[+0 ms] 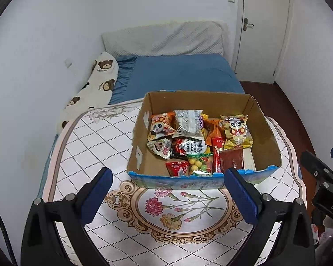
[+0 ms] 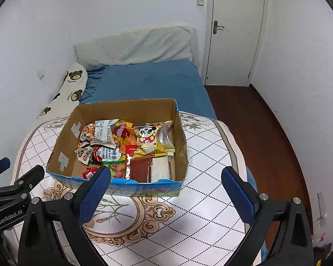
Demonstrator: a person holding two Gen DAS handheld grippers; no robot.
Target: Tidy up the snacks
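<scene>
An open cardboard box (image 1: pixel 264 130) (image 2: pixel 179 133) with a blue printed front stands on a round table (image 1: pixel 100 146) (image 2: pixel 211 155) covered by a white flowered cloth. It holds several snack packets: a yellow panda bag (image 1: pixel 237 133) (image 2: pixel 147 139), an orange panda bag (image 1: pixel 161 126), a silver packet (image 1: pixel 187 124) (image 2: pixel 104 132), red packets and a dark red flat pack (image 1: pixel 230 159) (image 2: pixel 139 168). My left gripper (image 1: pixel 167 188) hangs open in front of the box, nothing between its fingers. My right gripper (image 2: pixel 166 190) is open too, just before the box's front right corner.
A bed with a blue sheet (image 1: pixel 177 75) (image 2: pixel 148 82), a grey pillow and a bear-print bolster (image 1: pixel 100 82) lies behind the table. A white door (image 1: pixel 264 28) (image 2: pixel 235 31) is at the back right, with dark wood floor (image 2: pixel 255 128) to the right of the table.
</scene>
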